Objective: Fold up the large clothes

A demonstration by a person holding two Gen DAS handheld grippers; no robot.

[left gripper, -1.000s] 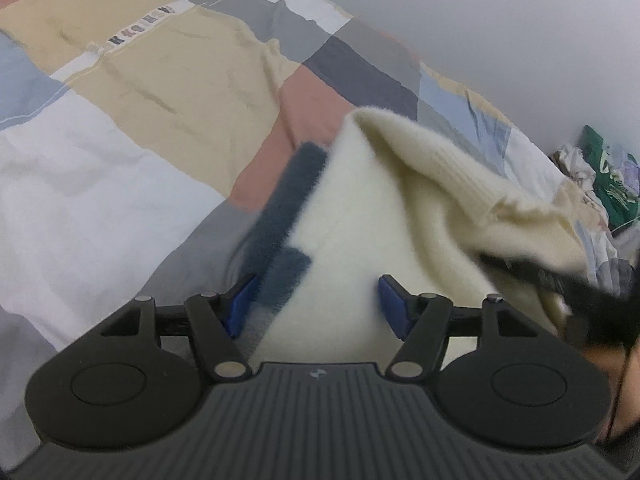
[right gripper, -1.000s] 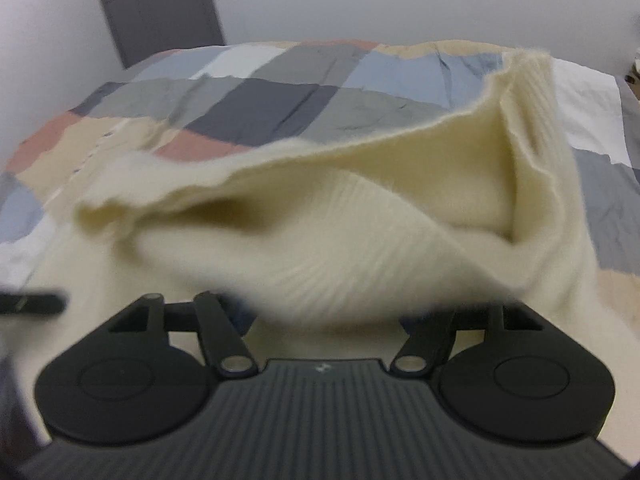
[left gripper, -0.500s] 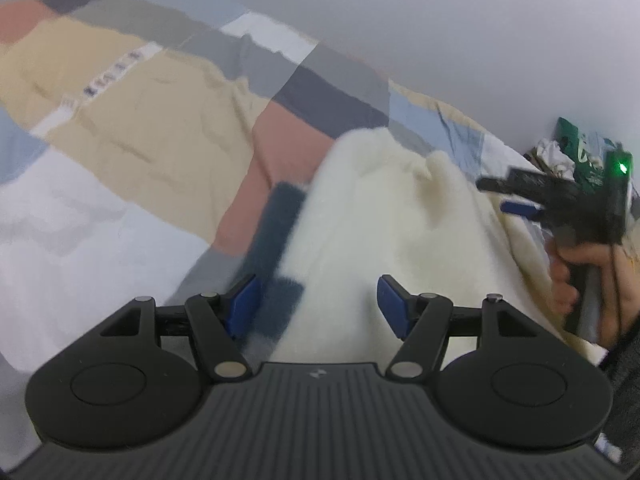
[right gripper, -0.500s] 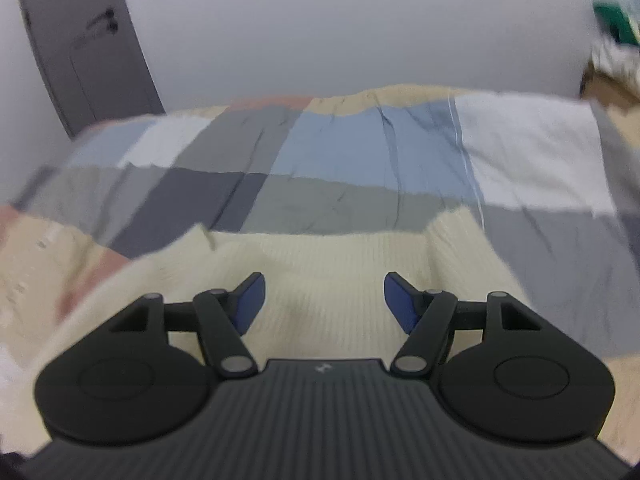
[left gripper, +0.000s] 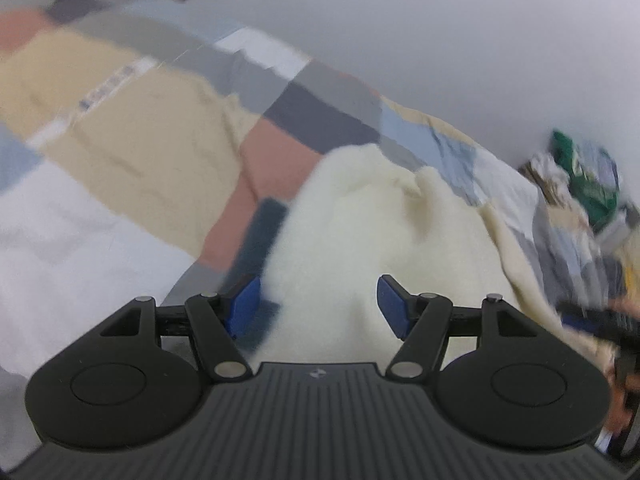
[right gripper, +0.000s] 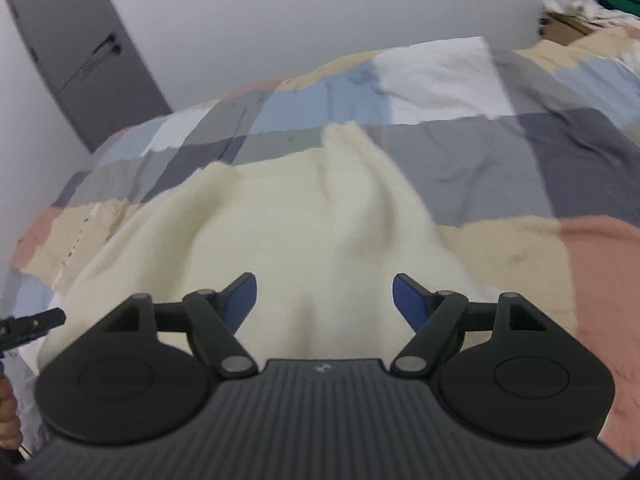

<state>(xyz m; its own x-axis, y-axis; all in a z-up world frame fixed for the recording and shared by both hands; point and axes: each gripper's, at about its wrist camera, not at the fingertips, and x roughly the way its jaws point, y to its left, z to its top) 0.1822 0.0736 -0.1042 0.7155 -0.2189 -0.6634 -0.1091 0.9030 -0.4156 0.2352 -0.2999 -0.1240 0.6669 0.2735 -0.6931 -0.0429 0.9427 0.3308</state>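
Just ahead of your left tool [left gripper: 319,304], its blue pads stand wide apart over the cream sweater [left gripper: 372,220], gripping nothing. Your right tool [right gripper: 324,300] is likewise wide, its jaws having just been opening, with only sweater [right gripper: 280,232] lying below the gap, not pinched. The garment lies spread on the patchwork bedspread [right gripper: 460,148], a dark blue-grey panel [left gripper: 260,236] showing at its left edge. Farther off, a grey door [right gripper: 76,52] stands against the pale wall.
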